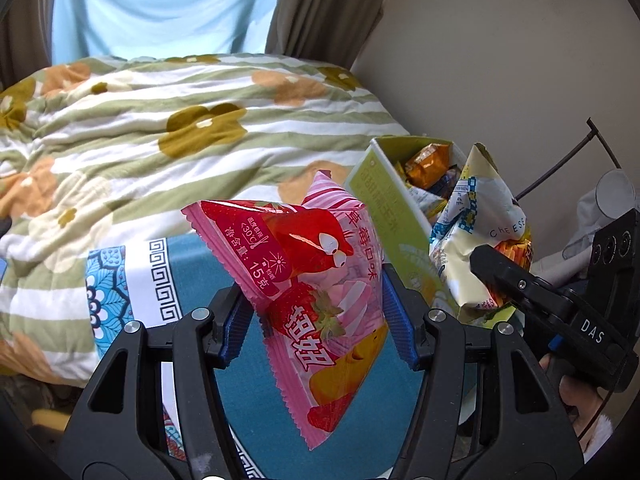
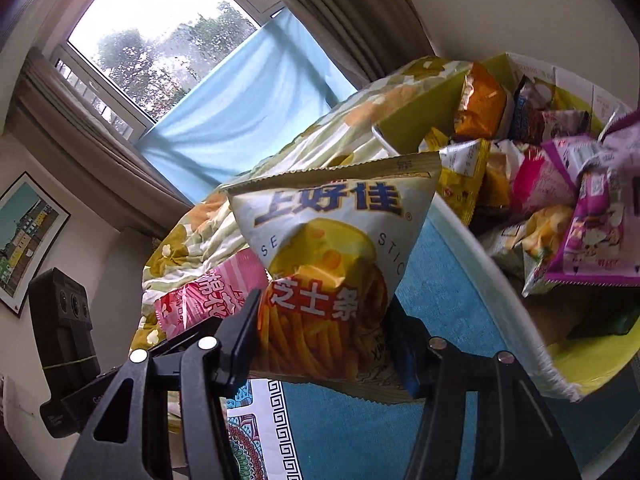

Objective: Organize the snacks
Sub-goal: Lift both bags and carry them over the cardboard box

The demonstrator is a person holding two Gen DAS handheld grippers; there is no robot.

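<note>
**Two snack packets held up beside the green snack box**

Two grippers each clamp one packet in the air. The left gripper has its blue pads pressed on a pink strawberry packet, which hangs above the teal patterned cloth, just left of the green snack box. The right gripper is clamped on a cheese stick packet, held close against the front of that same box.

The box stands open on the cloth, crowded with mixed packets in orange, yellow, pink and purple.

Left of the box and behind it, a rumpled floral quilt in green and white stripes lies over a bed and reaches the edge of the cloth. Beyond the quilt, further from the box, a pale blue curtain hangs between brown drapes under a window showing trees. A plain cream wall rises behind the box, and a framed picture hangs on a wall far to its left.
</note>
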